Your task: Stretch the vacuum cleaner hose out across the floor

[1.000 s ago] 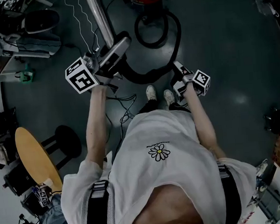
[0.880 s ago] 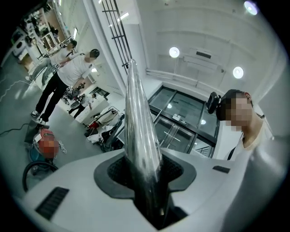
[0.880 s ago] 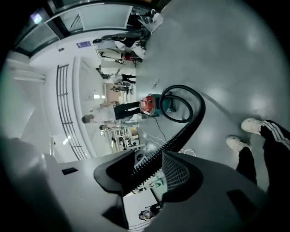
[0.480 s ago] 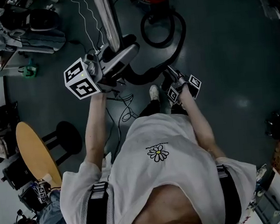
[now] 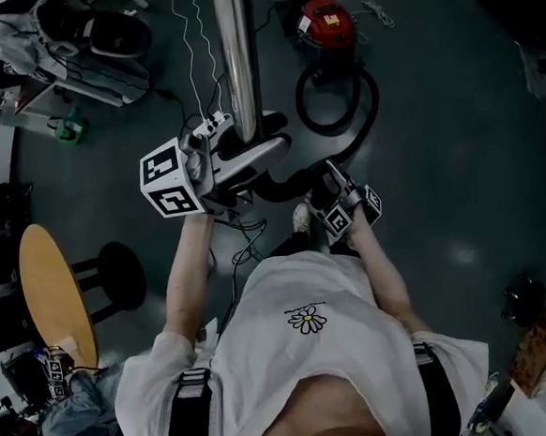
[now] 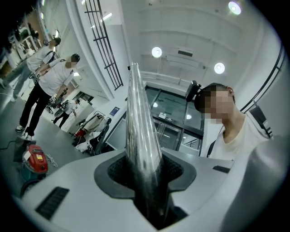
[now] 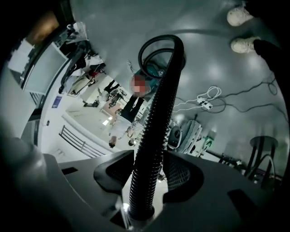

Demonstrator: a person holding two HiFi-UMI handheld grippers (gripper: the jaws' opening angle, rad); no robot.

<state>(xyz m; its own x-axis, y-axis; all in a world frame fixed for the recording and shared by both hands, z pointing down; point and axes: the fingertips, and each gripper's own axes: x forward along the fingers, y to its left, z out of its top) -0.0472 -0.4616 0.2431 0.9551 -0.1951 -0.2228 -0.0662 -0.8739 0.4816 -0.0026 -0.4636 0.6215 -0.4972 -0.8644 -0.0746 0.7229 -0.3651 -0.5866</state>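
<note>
Fingers (image 6: 117, 176) of the left gripper (image 6: 146, 176) pinch a shiny metal tube (image 6: 141, 131) between their dark pads; the tube runs straight out past the fingertips toward a white ceiling with round lamps (image 6: 157, 51); far off to one side stand people (image 6: 50, 84) in a bright hall.

Seen from the right gripper (image 7: 146, 181), its pads are closed on the black ribbed hose (image 7: 156, 131); the hose climbs away beyond the fingertips and curls into a loop; white shoes (image 7: 242, 45) stand aside on the grey floor (image 7: 204, 68).

From the head view the two grippers sit close together; ahead of the fingers the hose lies coiled in a ring just beside the red vacuum cleaner (image 5: 328, 22). By my judgement the stretching is barely begun; both ends are in hand, yet the coil must be drawn straight. Dark, smooth and faintly glossy, the floor should let the hose slide; cables (image 5: 241, 234) under the fingers could snag; a round table (image 5: 53, 286) and black stool (image 5: 118, 276) sit well behind them, leftward.
</note>
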